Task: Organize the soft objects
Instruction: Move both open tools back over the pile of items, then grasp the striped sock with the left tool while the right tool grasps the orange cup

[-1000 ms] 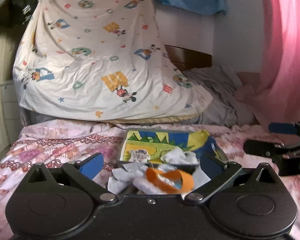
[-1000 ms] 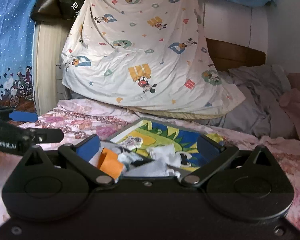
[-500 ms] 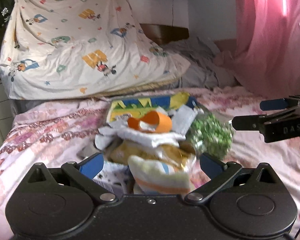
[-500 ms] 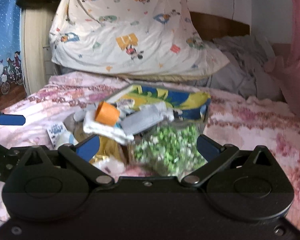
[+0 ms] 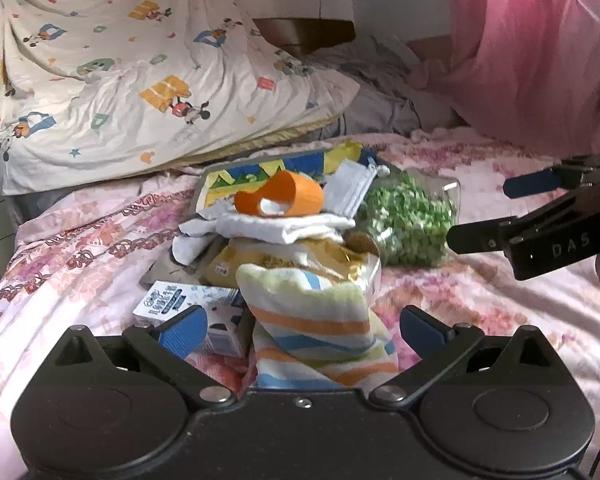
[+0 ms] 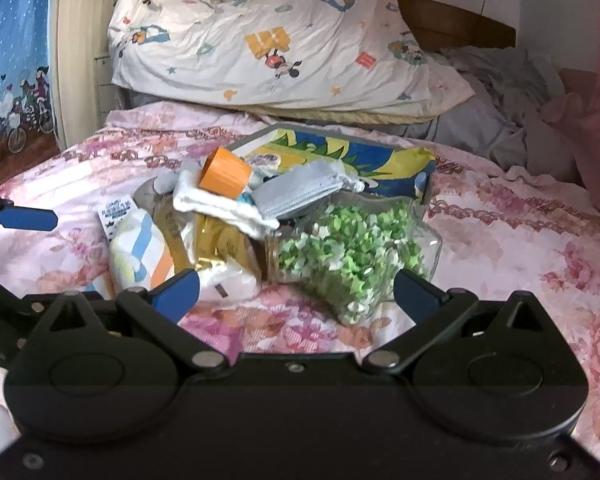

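One pile of soft items sits centre frame on the pink floral bedspread (image 5: 80, 248). We see a striped towel (image 5: 320, 320) nearest the left gripper (image 5: 300, 328), then a gold packet (image 5: 300, 256), white cloth (image 5: 284, 226), an orange cup (image 5: 284, 198) on top, and a grey mask (image 6: 300, 194). A bag of green bits (image 6: 352, 256) lies just beside, lower centre in the right view. Both grippers, left and right (image 6: 296, 292), are spread wide, holding nothing. Cartoon-print duvet (image 5: 120, 60) fills upper left.

Cartoon quilt (image 5: 140, 60), pink curtain (image 5: 540, 52)
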### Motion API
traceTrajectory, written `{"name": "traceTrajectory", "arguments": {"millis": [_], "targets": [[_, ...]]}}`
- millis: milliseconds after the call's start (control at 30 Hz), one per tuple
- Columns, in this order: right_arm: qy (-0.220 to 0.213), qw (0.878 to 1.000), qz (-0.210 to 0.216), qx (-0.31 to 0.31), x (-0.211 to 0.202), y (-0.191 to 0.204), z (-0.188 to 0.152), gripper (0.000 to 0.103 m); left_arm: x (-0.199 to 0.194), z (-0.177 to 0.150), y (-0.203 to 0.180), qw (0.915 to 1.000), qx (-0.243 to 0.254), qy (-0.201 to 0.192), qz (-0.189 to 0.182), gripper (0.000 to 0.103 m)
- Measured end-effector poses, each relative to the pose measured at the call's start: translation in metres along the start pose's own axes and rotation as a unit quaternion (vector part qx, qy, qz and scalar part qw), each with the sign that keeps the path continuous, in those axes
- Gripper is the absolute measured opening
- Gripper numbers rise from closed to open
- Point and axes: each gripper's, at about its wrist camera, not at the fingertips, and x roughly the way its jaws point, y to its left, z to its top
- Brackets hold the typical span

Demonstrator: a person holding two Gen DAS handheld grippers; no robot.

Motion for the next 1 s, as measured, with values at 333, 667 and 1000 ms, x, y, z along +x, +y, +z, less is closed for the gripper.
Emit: {"name": "traceTrajectory", "arguments": {"millis": [333, 667, 1000], "targets": [[0.026, 0.999, 0.011, -0.017, 0.027, 0.009, -0.015, 0.102, 0.013, -0.009, -0.005, 0.9975, 0.061, 0.037, -0.001, 0.102], [-0.001, 0.999, 0.014, -0.051, 0.041, 0.024, -0.019, 0.102, 0.022, -0.007, -0.007, 0.9884, 0.149, 0.026, -0.004, 0.102], [-0.019, 0.999, 0.019, -0.035, 0.044, 0.018, -0.011, 0.102, 0.032, 0.006, -0.003, 0.9820, 0.182, 0.013, -0.050, 0.094]]}}
